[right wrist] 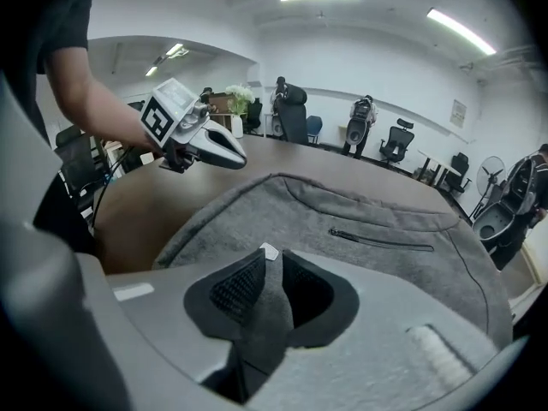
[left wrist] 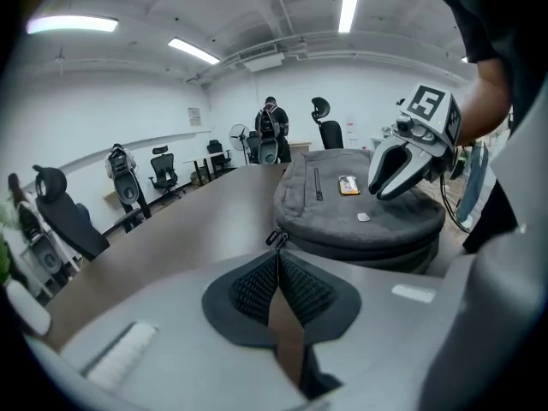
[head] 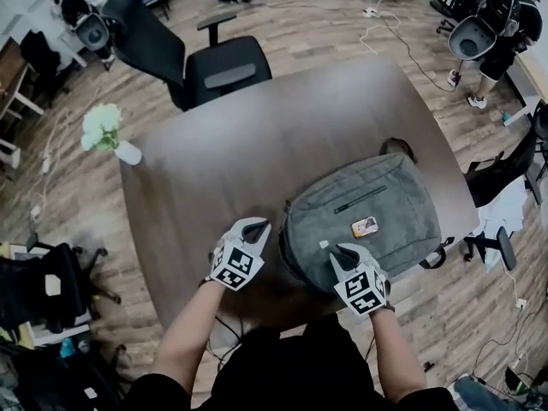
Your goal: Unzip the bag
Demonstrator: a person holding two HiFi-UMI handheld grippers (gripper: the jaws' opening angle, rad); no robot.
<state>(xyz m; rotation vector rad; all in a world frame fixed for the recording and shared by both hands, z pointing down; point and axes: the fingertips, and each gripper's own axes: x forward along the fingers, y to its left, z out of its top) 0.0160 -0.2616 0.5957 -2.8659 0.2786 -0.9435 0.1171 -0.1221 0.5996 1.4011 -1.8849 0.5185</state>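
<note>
While the grey bag [head: 364,217] lies flat on the brown table [head: 214,152], my left gripper [head: 260,226] has its fingers pressed together, empty, tips just short of the zipper pull [left wrist: 276,238] on the bag's side; my right gripper [head: 339,252] hovers over the bag's top, fingers slightly parted, grey fabric showing between.

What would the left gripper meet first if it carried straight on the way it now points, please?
Probably the zipper pull on the side of the grey backpack, just ahead of the shut jaws of the left gripper, though depth is unclear.
</note>
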